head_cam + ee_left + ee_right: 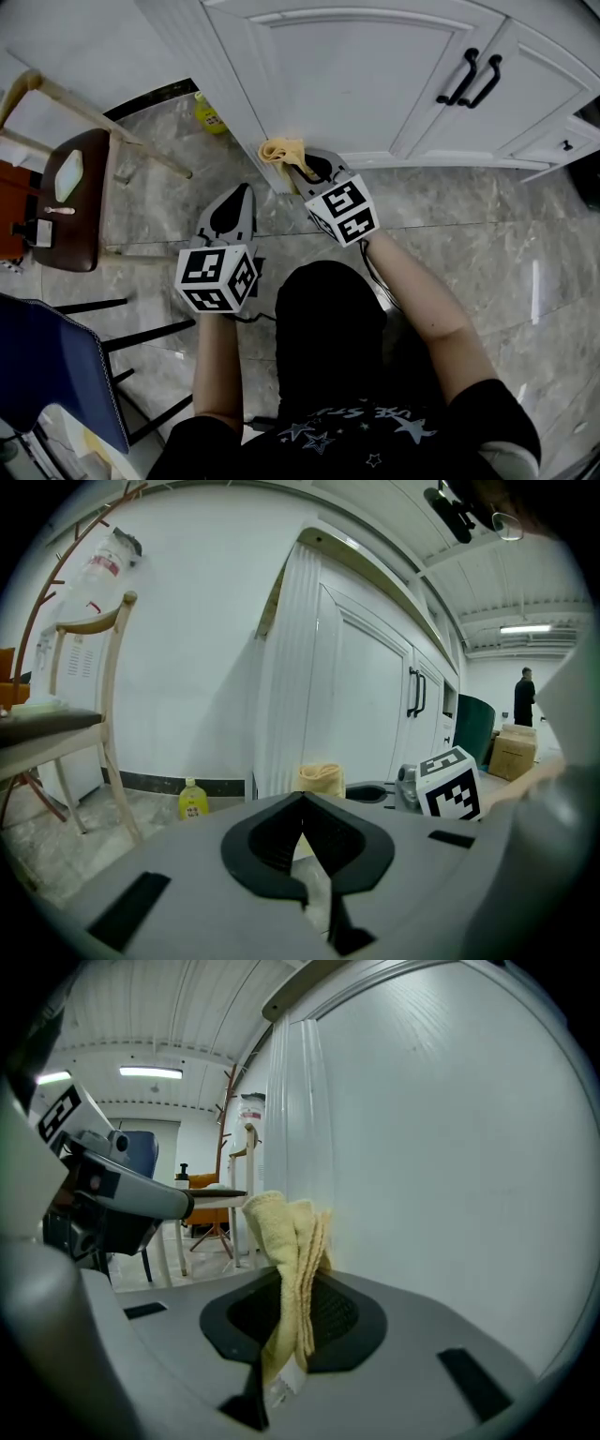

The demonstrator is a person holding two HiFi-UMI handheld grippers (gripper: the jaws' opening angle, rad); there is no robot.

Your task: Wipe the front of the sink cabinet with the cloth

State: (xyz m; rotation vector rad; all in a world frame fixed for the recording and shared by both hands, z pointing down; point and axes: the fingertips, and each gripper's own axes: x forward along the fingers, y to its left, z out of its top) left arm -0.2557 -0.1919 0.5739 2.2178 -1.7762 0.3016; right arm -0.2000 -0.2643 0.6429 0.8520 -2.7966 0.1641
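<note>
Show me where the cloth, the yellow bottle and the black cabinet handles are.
cloth (286, 1241): right gripper view, the folded part standing up above the jaws.
yellow bottle (193, 803): left gripper view, its body, on the floor.
black cabinet handles (471, 54): head view, the upper end of one handle.

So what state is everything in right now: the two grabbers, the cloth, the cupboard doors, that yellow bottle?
Left gripper: shut, holding nothing.
Right gripper: shut on the cloth.
Cloth: bunched up, clamped, held at the cabinet's lower corner.
Cabinet doors: closed.
Yellow bottle: upright on the floor, cap on.
</note>
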